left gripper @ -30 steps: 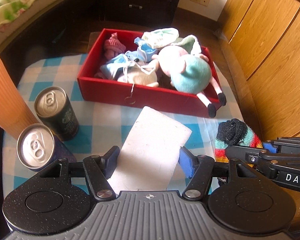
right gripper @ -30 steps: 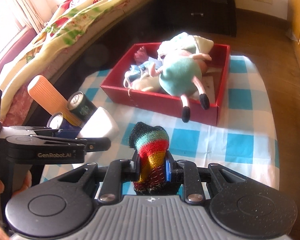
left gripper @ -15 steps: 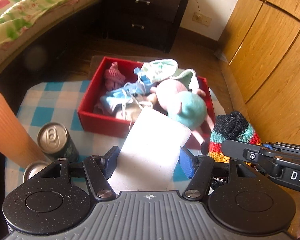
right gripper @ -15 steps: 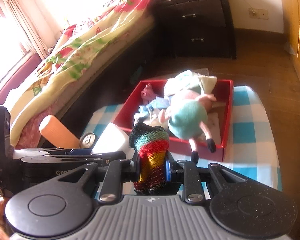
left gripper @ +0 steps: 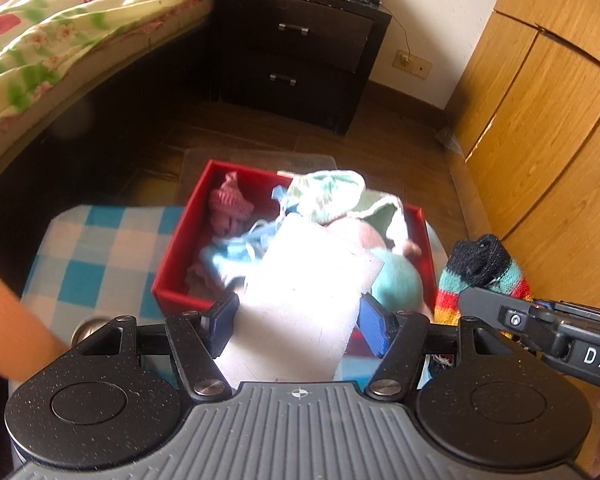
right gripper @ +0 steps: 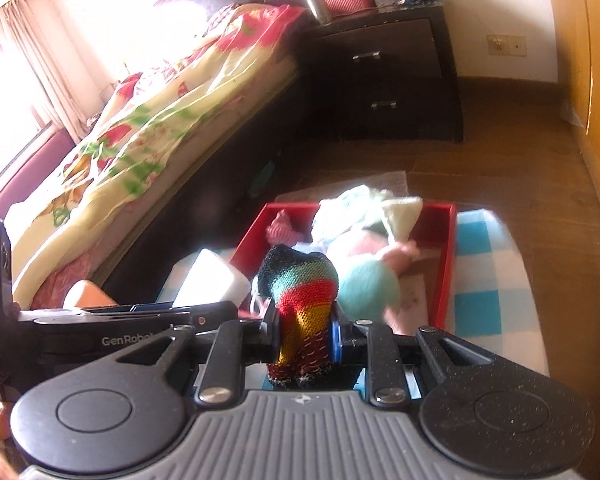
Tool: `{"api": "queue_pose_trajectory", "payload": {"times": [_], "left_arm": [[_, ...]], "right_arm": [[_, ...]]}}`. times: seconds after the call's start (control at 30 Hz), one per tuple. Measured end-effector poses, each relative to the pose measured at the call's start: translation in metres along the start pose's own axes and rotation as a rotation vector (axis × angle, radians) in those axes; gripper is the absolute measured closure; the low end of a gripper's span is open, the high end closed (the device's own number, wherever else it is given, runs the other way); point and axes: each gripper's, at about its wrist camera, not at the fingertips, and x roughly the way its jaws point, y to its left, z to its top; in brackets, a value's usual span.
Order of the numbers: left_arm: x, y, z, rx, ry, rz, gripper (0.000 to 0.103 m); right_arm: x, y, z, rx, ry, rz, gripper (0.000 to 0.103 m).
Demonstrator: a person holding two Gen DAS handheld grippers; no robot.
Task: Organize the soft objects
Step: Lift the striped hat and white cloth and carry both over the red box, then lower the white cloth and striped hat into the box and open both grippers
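Observation:
My left gripper (left gripper: 298, 318) is shut on a white sponge block (left gripper: 304, 288) and holds it up in front of the red box (left gripper: 180, 240). My right gripper (right gripper: 304, 334) is shut on a rainbow-striped knitted sock (right gripper: 302, 292), also raised; the sock also shows in the left wrist view (left gripper: 480, 276). The red box (right gripper: 446, 264) holds a plush pig (right gripper: 374, 276), a pink knitted piece (left gripper: 228, 206) and pale green and blue soft items (left gripper: 328, 192). The white block shows at left in the right wrist view (right gripper: 212, 280).
The box sits on a blue-and-white checked table (left gripper: 88, 252). A can top (left gripper: 86, 326) and an orange cylinder (left gripper: 4, 320) stand at the left. A bed (right gripper: 140, 128), a dark nightstand (left gripper: 296, 52) and wooden wardrobe doors (left gripper: 540, 120) surround the table.
Both grippers have risen and tilted up with their loads; the table and box have dropped lower in view, and more of the room shows. Both grips are unchanged.

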Motion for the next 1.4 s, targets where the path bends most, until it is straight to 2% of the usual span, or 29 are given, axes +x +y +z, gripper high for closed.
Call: {"api": "queue_pose_trajectory", "payload": {"times": [0.17, 0.33, 0.5, 0.6, 0.7, 0.77, 0.83, 0.87, 0.97, 1.13, 1.4], "left_arm": [[0.028, 0.002, 0.023, -0.008, 0.010, 0.019, 0.039], [0.058, 0.004, 0.040, -0.001, 0.033, 0.050, 0.039], [0.077, 0.009, 0.048, -0.004, 0.046, 0.072, 0.039], [0.085, 0.011, 0.051, -0.014, 0.052, 0.067, 0.038], [0.091, 0.009, 0.054, -0.010, 0.052, 0.078, 0.034], [0.093, 0.008, 0.055, -0.010, 0.051, 0.081, 0.029], [0.092, 0.009, 0.056, -0.025, 0.044, 0.084, 0.018], [0.091, 0.010, 0.056, -0.035, 0.038, 0.086, 0.018], [0.088, 0.012, 0.055, -0.051, 0.041, 0.089, 0.018], [0.071, 0.014, 0.046, -0.058, 0.036, 0.088, 0.017], [0.038, 0.012, 0.011, -0.083, 0.028, 0.058, 0.017]], "right_arm": [[0.016, -0.007, 0.021, 0.000, -0.058, -0.011, 0.101], [0.043, -0.027, 0.036, 0.052, -0.076, -0.015, 0.101], [0.066, -0.040, 0.042, 0.059, -0.081, -0.064, 0.101], [0.077, -0.040, 0.040, 0.018, -0.076, -0.140, 0.101], [0.086, -0.041, 0.038, 0.011, -0.064, -0.174, 0.100], [0.090, -0.042, 0.037, 0.015, -0.059, -0.200, 0.090], [0.093, -0.042, 0.036, 0.011, -0.050, -0.194, 0.060], [0.094, -0.042, 0.036, 0.009, -0.048, -0.194, 0.055], [0.094, -0.041, 0.032, 0.005, -0.045, -0.210, 0.052], [0.088, -0.047, 0.033, 0.054, -0.037, -0.169, 0.052], [0.061, -0.038, 0.027, 0.080, -0.037, -0.143, 0.052]]}}
